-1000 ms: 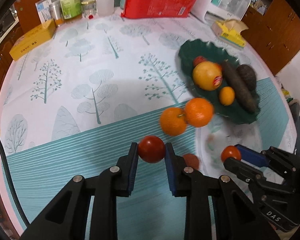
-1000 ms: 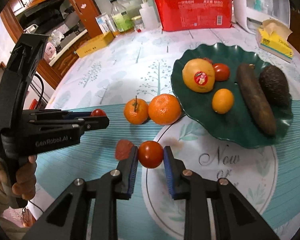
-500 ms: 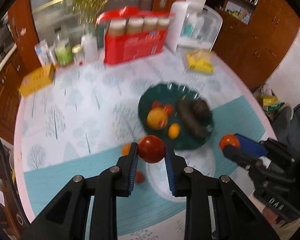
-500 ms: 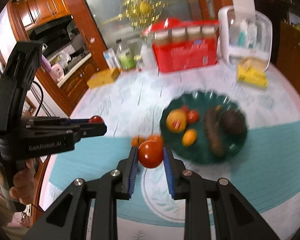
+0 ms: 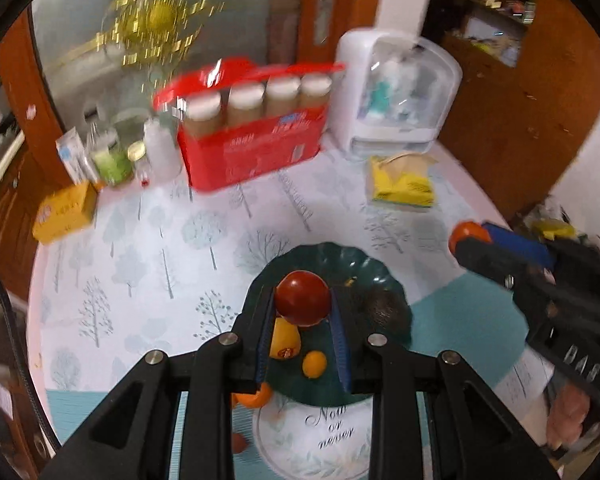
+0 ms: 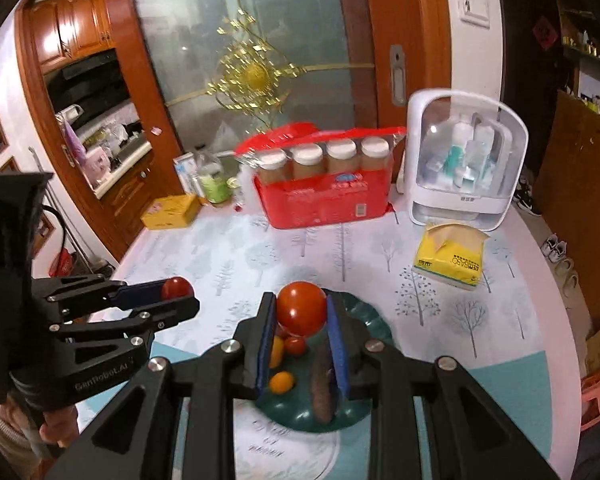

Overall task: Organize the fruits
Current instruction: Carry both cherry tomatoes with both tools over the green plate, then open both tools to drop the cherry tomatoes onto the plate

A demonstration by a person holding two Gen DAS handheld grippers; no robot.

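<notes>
Fig.: both grippers carrying fruit above the plate. The left gripper (image 5: 303,312) pinches a red tomato (image 5: 302,298) between its blue pads, jaws pressed onto it w/ no slack. The right gripper (image 6: 301,320) likewise clamps a second tomato (image 6: 301,309), orange-red. Each fruit sits near the pad tips, probably so it can drop clear once the jaws spread. Both tools point steeply down over the dark green scalloped plate (image 5: 384,276), which suggests the step in hand is transport to the plate, release not yet begun.

Plate contents, right wrist view: yellow round fruit w/ a sticker (image 5: 285,340), small orange citrus (image 6: 281,382), a small tomato (image 6: 295,345), a long brown tuber (image 6: 323,388). Left view adds a dark rough-skinned avocado (image 5: 384,308). An orange (image 5: 256,397) lies on the cloth just beside the plate rim, and a small red fruit (image 5: 239,443) nearer the camera; both are apparently awaiting pickup.

Surface: round table w/ tree-print cloth (image 6: 440,288), teal striped band near the front edge. Far side holds a red multipack of jars (image 6: 324,188), a white cabinet w/ clear door (image 6: 464,164), yellow tissue pack (image 6: 450,260), yellow box (image 6: 172,212), bottles. Room: wood cabinets, frosted glass door w/ gold ornament, kitchen at left. Left view is motion-blurred.
</notes>
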